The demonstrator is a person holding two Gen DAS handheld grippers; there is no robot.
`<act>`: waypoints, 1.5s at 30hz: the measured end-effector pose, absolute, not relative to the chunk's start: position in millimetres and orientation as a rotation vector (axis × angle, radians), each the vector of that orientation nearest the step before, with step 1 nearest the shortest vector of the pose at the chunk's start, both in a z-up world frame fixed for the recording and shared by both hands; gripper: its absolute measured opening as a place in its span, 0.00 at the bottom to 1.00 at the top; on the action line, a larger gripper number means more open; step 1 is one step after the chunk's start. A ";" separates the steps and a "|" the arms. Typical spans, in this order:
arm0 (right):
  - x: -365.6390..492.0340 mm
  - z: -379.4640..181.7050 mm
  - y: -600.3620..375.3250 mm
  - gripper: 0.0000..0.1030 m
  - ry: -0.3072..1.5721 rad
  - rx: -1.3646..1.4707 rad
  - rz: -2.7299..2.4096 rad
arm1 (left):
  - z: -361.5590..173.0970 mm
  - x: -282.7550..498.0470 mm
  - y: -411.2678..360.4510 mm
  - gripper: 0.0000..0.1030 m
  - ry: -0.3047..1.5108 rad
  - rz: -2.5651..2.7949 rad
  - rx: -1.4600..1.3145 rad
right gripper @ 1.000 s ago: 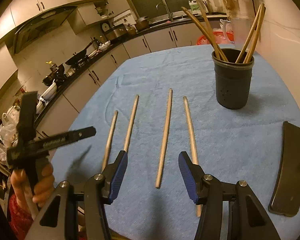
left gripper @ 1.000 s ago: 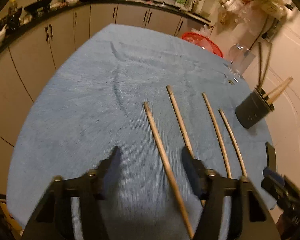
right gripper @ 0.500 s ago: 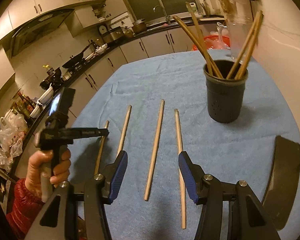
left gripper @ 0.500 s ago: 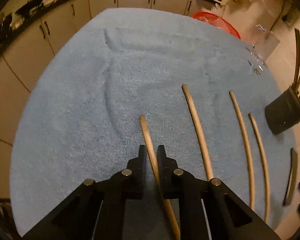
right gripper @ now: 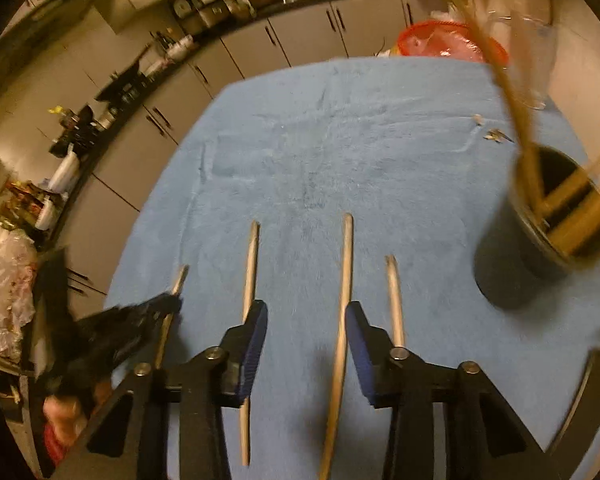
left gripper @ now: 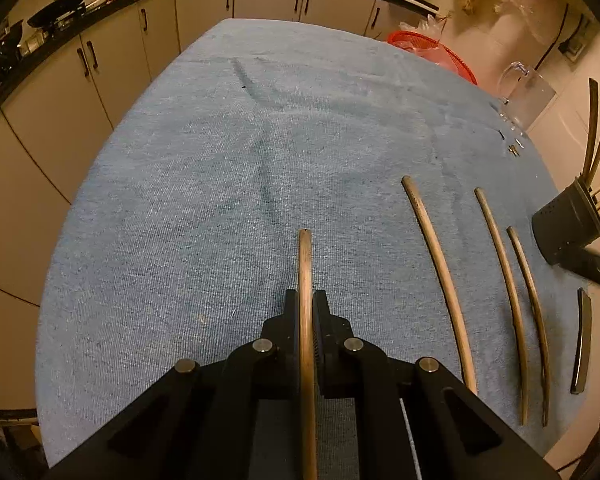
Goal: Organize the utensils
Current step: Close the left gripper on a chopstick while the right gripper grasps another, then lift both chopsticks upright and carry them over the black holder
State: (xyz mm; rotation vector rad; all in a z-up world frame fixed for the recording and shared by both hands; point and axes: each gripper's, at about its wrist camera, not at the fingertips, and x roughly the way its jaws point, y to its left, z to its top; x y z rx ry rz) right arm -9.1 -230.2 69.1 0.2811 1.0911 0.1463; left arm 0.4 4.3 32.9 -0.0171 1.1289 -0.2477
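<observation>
The left gripper (left gripper: 306, 306) is clamped on the leftmost chopstick (left gripper: 305, 264), whose length runs straight out ahead along the fingers. The right gripper (right gripper: 306, 326) has just been closing, jaws still apart around another chopstick (right gripper: 345, 280). The holder (right gripper: 540, 232) stands to the right, nearer the right gripper.

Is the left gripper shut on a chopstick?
Yes. The left gripper is shut: its fingers pinch the leftmost chopstick.

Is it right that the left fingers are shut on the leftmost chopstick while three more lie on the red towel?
Not quite: the towel is blue, as the left wrist view shows. The left gripper is shut on the leftmost chopstick, and three more lie to its right.
</observation>
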 end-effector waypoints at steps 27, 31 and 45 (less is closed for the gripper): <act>45.8 52.2 -218.7 0.07 1.094 0.210 0.074 | 54.0 27.1 -3.2 0.07 1.085 -0.303 -0.086; 13.6 90.5 -223.9 0.07 0.957 0.253 0.108 | 90.1 16.1 8.4 0.07 0.981 -0.319 -0.145; -95.9 168.1 -223.2 0.07 0.570 0.257 0.140 | 163.5 -35.0 11.0 0.07 0.715 -0.302 -0.168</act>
